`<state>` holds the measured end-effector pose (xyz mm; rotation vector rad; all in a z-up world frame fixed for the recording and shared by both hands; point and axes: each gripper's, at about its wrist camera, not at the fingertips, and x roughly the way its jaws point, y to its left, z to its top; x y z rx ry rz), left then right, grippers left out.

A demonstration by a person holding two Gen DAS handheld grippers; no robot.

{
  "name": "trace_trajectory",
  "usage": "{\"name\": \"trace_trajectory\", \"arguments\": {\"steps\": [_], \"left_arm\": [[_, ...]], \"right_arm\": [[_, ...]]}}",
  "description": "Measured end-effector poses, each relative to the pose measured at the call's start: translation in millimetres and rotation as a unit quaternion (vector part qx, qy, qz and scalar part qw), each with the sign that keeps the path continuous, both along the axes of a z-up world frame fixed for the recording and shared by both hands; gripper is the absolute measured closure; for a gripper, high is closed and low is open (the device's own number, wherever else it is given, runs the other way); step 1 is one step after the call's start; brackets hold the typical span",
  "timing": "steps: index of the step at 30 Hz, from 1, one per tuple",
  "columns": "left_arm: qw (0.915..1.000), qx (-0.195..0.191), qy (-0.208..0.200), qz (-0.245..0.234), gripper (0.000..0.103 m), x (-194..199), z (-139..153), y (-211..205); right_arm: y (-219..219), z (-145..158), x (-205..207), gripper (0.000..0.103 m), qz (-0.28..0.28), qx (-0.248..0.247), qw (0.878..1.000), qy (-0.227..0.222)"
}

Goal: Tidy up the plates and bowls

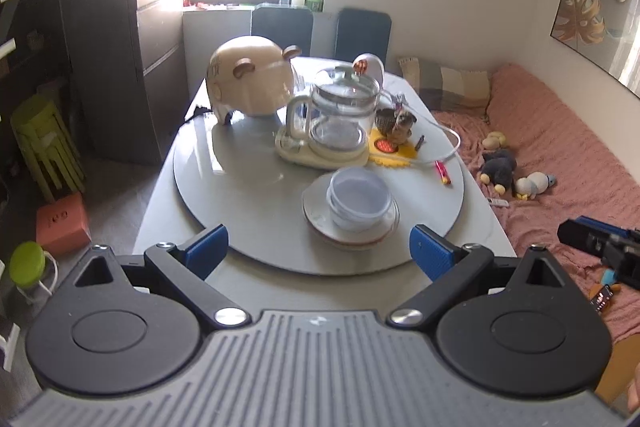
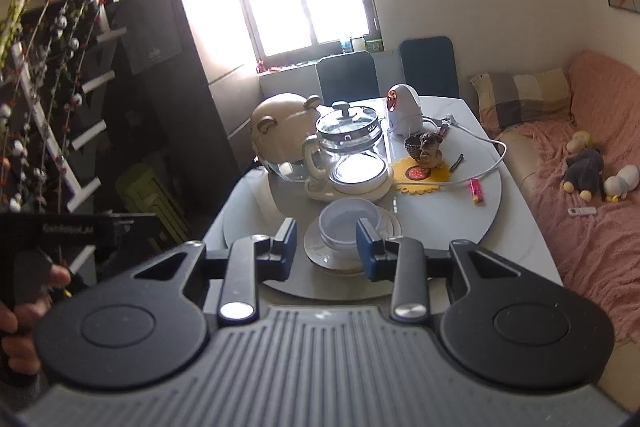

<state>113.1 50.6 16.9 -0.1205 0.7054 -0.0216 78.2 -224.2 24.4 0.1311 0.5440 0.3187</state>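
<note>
White bowls (image 1: 359,201) sit nested on a stack of white plates (image 1: 320,223) on the grey turntable (image 1: 248,187). My left gripper (image 1: 320,251) is wide open and empty, held back from the stack above the table's near edge. The same bowls (image 2: 348,223) and plates (image 2: 320,247) show in the right wrist view. My right gripper (image 2: 326,247) is open and empty, hovering in front of the stack, its blue pads apart and touching nothing.
A glass kettle (image 1: 340,115) on its base, a beige pig-shaped container (image 1: 252,83), a figurine on a yellow mat (image 1: 394,131), a white cable and a red lighter (image 1: 443,171) share the turntable. Two chairs stand behind. A pink sofa (image 1: 560,163) with toys lies right.
</note>
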Motion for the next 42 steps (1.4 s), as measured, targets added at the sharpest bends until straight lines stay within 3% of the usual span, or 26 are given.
{"name": "trace_trajectory", "arguments": {"steps": [4, 20, 25, 42], "left_arm": [[1.0, 0.005, -0.005, 0.006, 0.004, -5.2, -5.0, 5.4], [0.9996, -0.01, -0.002, 0.027, 0.004, -43.0, -14.7, 14.4], [0.9992, 0.003, -0.002, 0.039, 0.004, -49.3, -17.1, 14.4], [0.9989, -0.018, 0.001, 0.044, 0.004, -60.4, -15.7, 20.2]], "right_arm": [[6.1, -4.9, -9.3, 0.066, 0.001, 0.013, 1.0, 0.026], [10.6, -8.8, -26.1, 0.068, -0.019, 0.012, 0.999, 0.035], [10.6, -13.0, -25.3, 0.068, -0.016, 0.008, 0.999, 0.05], [10.3, -10.3, -32.2, 0.067, -0.022, -0.002, 0.999, 0.045]]}}
